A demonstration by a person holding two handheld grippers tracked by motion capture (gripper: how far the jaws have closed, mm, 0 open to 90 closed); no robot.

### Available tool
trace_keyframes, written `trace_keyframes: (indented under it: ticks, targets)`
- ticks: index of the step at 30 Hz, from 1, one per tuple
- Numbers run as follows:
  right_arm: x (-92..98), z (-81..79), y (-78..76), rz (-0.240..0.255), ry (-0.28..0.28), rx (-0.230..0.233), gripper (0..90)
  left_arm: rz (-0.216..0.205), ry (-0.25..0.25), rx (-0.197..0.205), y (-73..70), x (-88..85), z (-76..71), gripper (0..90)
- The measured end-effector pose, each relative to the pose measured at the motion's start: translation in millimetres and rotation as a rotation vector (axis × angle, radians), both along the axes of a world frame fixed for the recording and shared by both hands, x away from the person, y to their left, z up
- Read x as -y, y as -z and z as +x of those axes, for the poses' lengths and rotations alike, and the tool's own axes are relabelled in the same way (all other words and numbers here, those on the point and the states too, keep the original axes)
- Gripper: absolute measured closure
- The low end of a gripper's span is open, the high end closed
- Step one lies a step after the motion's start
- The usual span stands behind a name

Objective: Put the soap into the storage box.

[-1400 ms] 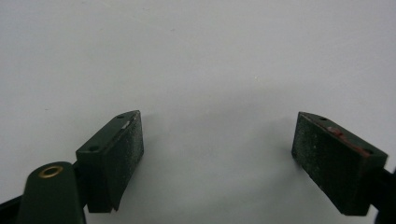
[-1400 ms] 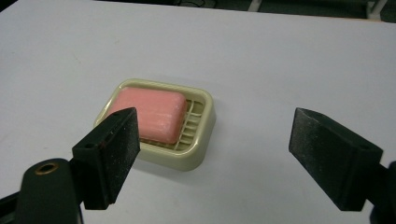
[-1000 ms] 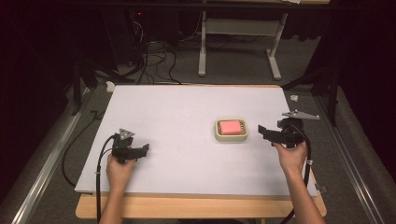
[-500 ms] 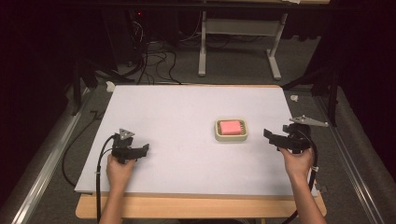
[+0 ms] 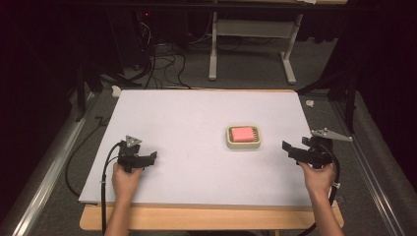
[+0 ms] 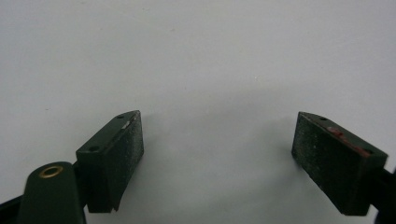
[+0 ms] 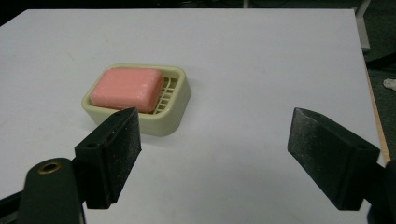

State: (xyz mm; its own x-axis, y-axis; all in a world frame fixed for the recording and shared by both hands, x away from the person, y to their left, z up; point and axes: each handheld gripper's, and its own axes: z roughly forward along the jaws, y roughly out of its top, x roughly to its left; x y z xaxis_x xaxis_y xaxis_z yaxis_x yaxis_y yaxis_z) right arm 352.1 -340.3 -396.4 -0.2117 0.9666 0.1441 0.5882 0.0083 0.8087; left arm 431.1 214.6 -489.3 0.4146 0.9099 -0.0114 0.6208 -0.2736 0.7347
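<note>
A pink bar of soap [image 5: 242,133] [image 7: 127,88] lies in a cream slatted soap dish [image 5: 255,144] [image 7: 175,105] right of the table's middle. My right gripper [image 5: 286,146] [image 7: 212,154] is held open just right of the dish, its jaws wide apart and pointing toward it with nothing between them. My left gripper [image 5: 152,157] [image 6: 217,158] hovers open over bare white tabletop at the front left, far from the dish.
The white table top [image 5: 196,118] has a wooden front edge [image 5: 206,219]. A metal rail [image 5: 49,162] runs along the left side. Cables [image 5: 162,64] and a desk frame [image 5: 251,34] lie on the floor beyond the far edge. A small white scrap [image 5: 310,103] lies off the right edge.
My right gripper has drawn back from the soap dish toward the front right. The left gripper has stayed in place.
</note>
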Motion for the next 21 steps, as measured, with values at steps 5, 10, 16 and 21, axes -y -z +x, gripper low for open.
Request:
trace_keyframes:
  ticks: [5, 10, 16, 21]
  targets:
    - [3.5, -6.8, 8.1, 0.016, 0.006, -0.004, 18.3, 0.000, 0.000, 0.000, 0.0, 0.0, 0.0, 17.3]
    - [4.2, -9.2, 14.2, 0.016, 0.004, -0.006, 18.9, 0.000, 0.000, 0.000, 0.0, 0.0, -0.1, 17.2]
    - [3.4, -11.6, 28.1, 0.021, 0.001, -0.020, 20.1, 0.001, 0.000, 0.000, 0.0, 0.1, -0.2, 17.3]
    - [2.2, -11.2, 36.9, 0.014, -0.002, -0.025, 21.1, 0.001, 0.000, 0.001, 0.0, 0.2, -0.2, 17.3]
